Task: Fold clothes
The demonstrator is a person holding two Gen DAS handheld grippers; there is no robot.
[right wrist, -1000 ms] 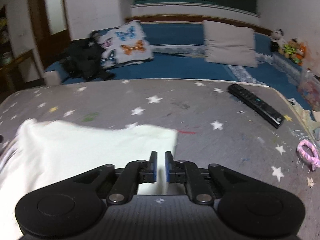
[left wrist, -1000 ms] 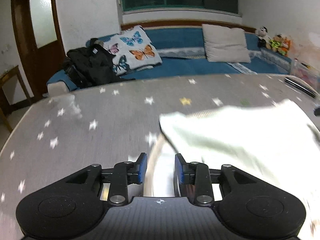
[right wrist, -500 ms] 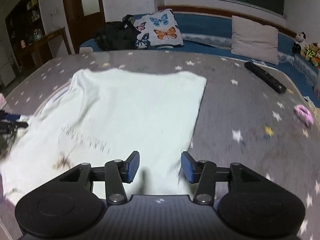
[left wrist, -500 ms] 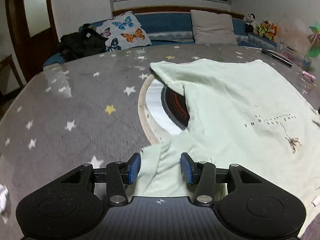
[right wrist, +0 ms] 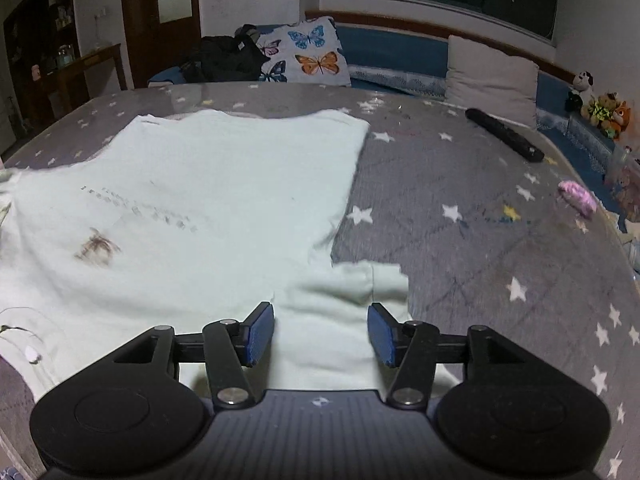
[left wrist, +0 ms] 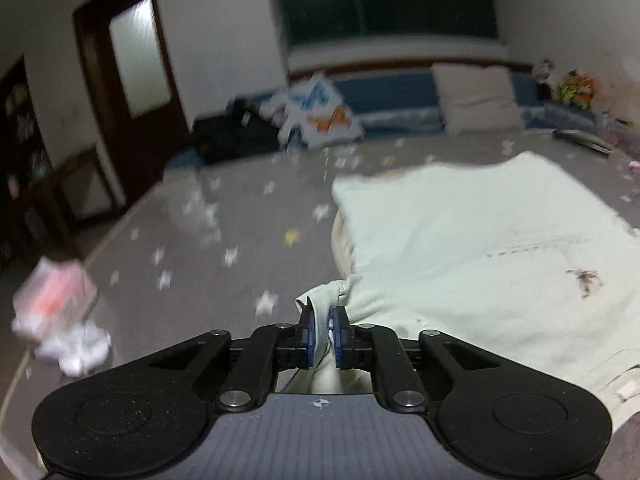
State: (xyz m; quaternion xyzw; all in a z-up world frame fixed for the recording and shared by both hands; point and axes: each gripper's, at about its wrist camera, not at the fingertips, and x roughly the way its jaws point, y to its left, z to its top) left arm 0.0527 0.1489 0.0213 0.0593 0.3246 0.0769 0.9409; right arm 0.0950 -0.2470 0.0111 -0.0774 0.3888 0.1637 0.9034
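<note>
A pale green T-shirt (left wrist: 472,240) (right wrist: 208,200) with a small print lies spread flat on the grey star-patterned table (left wrist: 208,248) (right wrist: 460,208). My left gripper (left wrist: 323,330) is shut on the shirt's left sleeve, and a bunch of cloth sticks up between its blue pads. In the right wrist view my right gripper (right wrist: 321,334) stands open just above the shirt's right sleeve (right wrist: 352,292), its pads (right wrist: 260,334) on either side of the cloth without touching it.
A pink-and-white bundle (left wrist: 56,320) lies at the table's left edge. A black remote (right wrist: 504,140) and a pink hair tie (right wrist: 576,198) lie on the right side. Beyond the table runs a blue couch (right wrist: 392,54) with cushions and a black bag.
My left gripper has gone from open over the left sleeve to shut on it, and its view has lifted. The right gripper stays open and now sits over the right sleeve.
</note>
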